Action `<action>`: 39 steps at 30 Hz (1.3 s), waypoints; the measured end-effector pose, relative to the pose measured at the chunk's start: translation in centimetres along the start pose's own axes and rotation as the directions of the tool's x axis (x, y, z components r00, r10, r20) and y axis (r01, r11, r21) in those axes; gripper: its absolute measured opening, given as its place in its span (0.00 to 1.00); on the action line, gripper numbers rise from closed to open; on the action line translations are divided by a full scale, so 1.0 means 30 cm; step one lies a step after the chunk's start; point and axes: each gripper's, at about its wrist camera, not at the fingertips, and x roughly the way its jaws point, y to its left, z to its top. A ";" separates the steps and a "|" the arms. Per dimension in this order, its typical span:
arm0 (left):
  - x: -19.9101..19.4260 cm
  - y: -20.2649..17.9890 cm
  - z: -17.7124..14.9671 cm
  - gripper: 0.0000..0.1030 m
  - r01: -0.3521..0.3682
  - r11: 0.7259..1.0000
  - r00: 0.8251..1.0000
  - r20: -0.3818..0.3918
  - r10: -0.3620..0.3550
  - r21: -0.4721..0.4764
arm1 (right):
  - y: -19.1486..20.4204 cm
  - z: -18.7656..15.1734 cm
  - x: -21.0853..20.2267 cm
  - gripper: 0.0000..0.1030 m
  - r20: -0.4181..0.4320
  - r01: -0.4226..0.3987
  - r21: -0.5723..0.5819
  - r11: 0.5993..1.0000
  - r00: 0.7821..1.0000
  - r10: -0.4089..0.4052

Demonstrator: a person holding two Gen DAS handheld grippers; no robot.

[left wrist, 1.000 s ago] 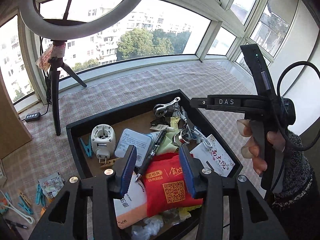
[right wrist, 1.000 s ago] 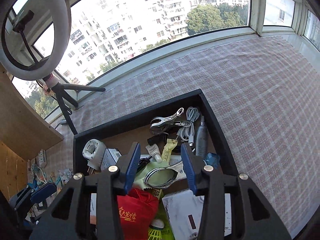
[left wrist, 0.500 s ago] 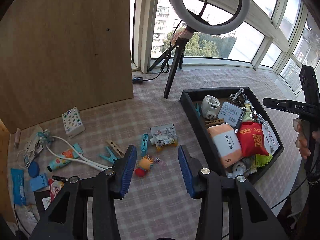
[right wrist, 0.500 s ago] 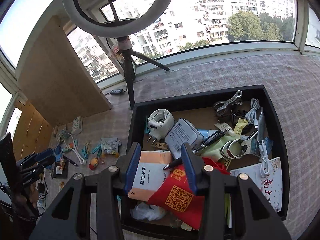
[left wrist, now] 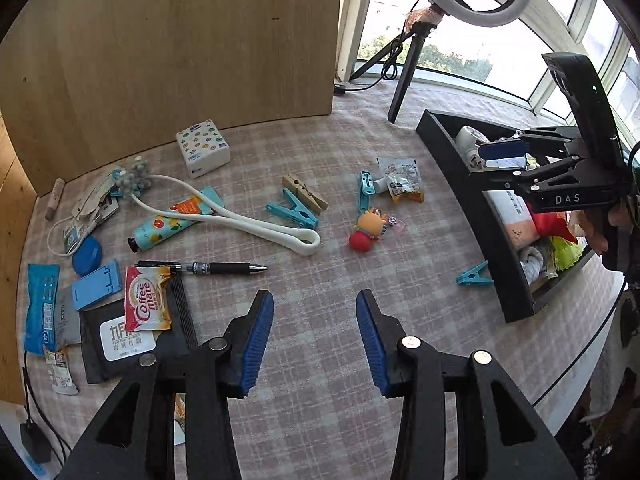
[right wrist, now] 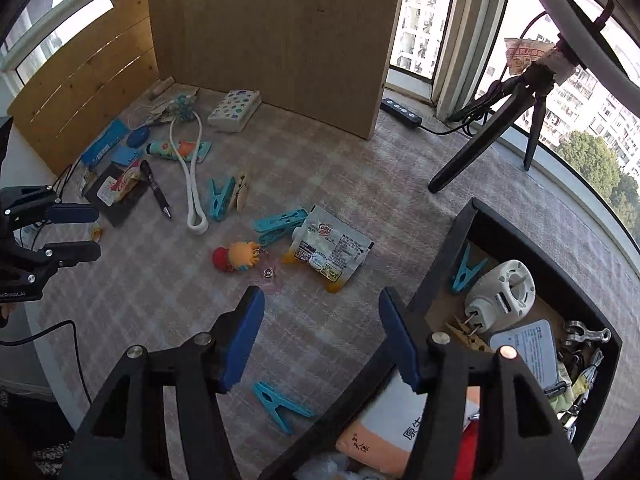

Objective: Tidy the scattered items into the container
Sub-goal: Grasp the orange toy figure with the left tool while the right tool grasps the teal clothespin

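Observation:
The black tray (left wrist: 460, 184) stands at the right, full of items; in the right wrist view its wall (right wrist: 448, 256) is at lower right. Scattered on the checked cloth: a small doll (left wrist: 366, 230) (right wrist: 234, 258), a snack packet (left wrist: 402, 180) (right wrist: 332, 250), blue clips (left wrist: 294, 212) (left wrist: 474, 276) (right wrist: 280, 402), a black pen (left wrist: 216, 268), a white strap (left wrist: 256, 224), a hand-cream tube (left wrist: 172, 224), a Coffee mate sachet (left wrist: 146, 300). My left gripper (left wrist: 314, 344) is open and empty above the cloth. My right gripper (right wrist: 320, 340) is open and empty at the tray's left edge.
A wooden panel (left wrist: 180, 48) stands behind the items. A ring-light tripod (left wrist: 404, 76) stands on the cloth near the tray's far corner. A tissue pack (left wrist: 202, 148), a blue phone stand (left wrist: 96, 284) and a black pouch (left wrist: 120, 344) lie at the left.
Both grippers have swung left, away from above the tray, toward the scattered items. The left one is now lower and closer to the cloth. Both stay open and empty.

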 end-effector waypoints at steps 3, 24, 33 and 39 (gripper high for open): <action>0.089 -0.077 0.055 0.39 0.033 0.997 0.999 -0.034 -0.031 0.069 | -0.016 0.027 0.066 0.59 -0.041 0.010 -0.059 0.998 0.999 -0.012; 0.336 -0.145 0.204 0.39 0.062 0.979 0.992 -0.116 -0.040 0.197 | -0.029 -0.003 0.137 0.63 -0.157 -0.161 -0.093 0.983 0.977 0.145; 0.350 -0.155 0.214 0.39 0.076 0.974 0.990 -0.130 -0.049 0.213 | 0.152 -0.172 0.110 0.63 -0.334 -0.231 -0.382 0.895 0.937 0.100; 0.376 -0.173 0.220 0.39 0.081 0.967 0.987 -0.154 -0.043 0.243 | 0.208 -0.218 0.153 0.60 -0.353 -0.200 -0.461 0.864 0.935 0.028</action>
